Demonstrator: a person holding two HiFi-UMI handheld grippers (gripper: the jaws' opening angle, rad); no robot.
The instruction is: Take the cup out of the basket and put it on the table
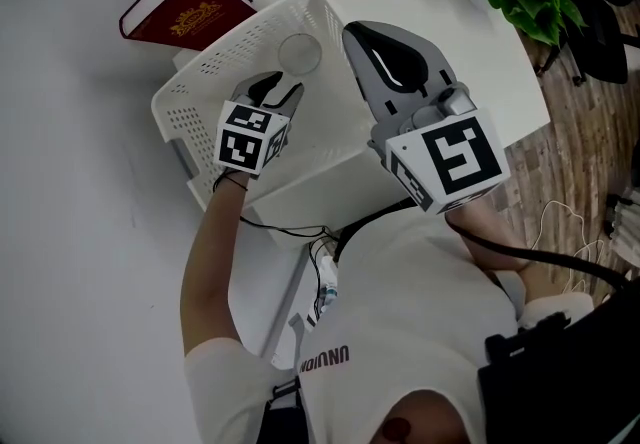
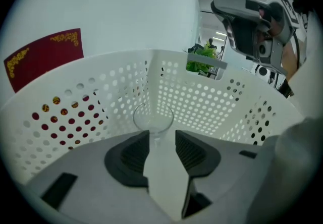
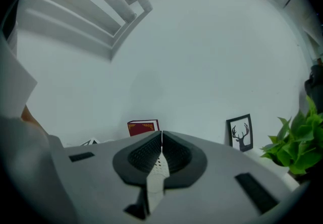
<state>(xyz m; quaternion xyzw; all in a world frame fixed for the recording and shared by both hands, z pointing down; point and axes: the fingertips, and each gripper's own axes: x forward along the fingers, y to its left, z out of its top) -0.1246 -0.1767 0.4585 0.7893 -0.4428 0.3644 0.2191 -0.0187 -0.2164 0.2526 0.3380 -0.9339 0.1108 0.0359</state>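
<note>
Cup (image 2: 153, 118) stands upright at frame centre, dead ahead of our left gripper (image 2: 162, 140) — jaws spread wide, nothing held — right gripper (image 3: 161, 142) closed, empty.

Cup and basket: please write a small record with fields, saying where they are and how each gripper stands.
cup: clear, upright, near a basket corner
basket: white, perforated
left gripper: open, inside the basket, aimed at the cup, not gripping it
right gripper: shut, nothing between its jaws
task: cup not yet lifted out
</note>
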